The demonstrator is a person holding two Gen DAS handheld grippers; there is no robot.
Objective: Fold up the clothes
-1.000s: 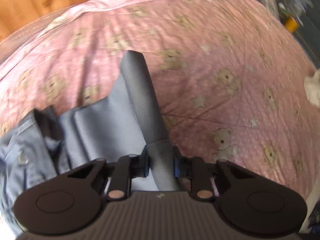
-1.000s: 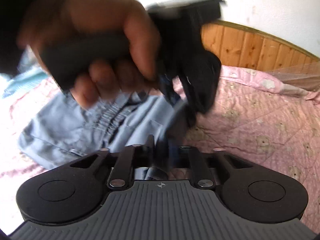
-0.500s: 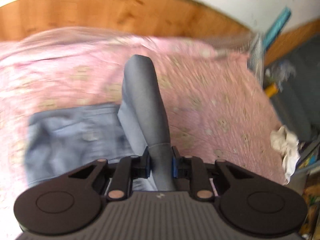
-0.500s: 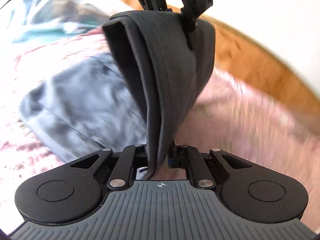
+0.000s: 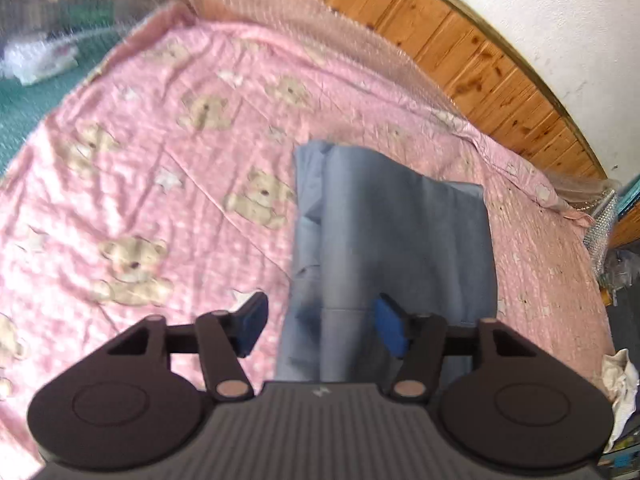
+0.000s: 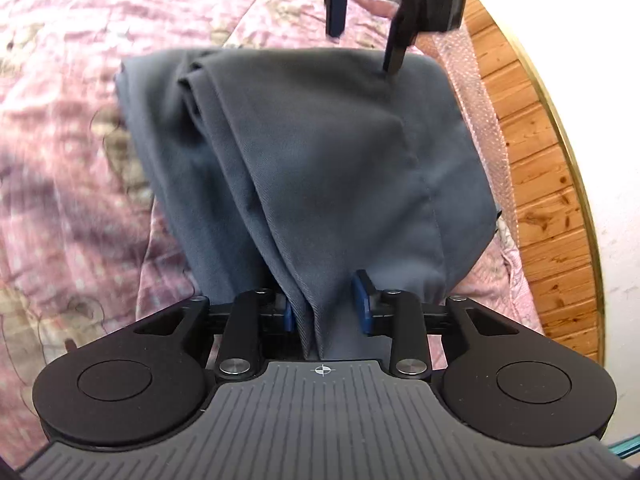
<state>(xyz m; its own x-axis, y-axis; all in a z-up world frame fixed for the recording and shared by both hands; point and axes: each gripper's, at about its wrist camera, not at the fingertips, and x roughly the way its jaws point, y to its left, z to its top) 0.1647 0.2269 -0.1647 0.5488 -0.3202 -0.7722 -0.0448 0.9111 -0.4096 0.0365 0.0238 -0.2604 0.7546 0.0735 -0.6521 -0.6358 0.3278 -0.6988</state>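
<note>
Both claws, left claw (image 5: 318, 330) and right claw (image 6: 325, 306), are opening off the folded grey garment (image 6: 304, 152) on the bed (image 5: 160, 184), so next comes probably smoothing.

The grey-blue trousers (image 5: 384, 232), lifted before, now lie folded on the bedspread (image 5: 168, 184) as both grippers' jaws open.

My grey trousers (image 6: 320, 152) are matt woven twill cloth. Under them, my pink bedspread (image 5: 160, 208) is crinkled quilted cotton. At two o'clock, the headboard (image 5: 480, 60) is glossy knotty wood. My right gripper (image 6: 326, 310) is matt black plastic.
</note>
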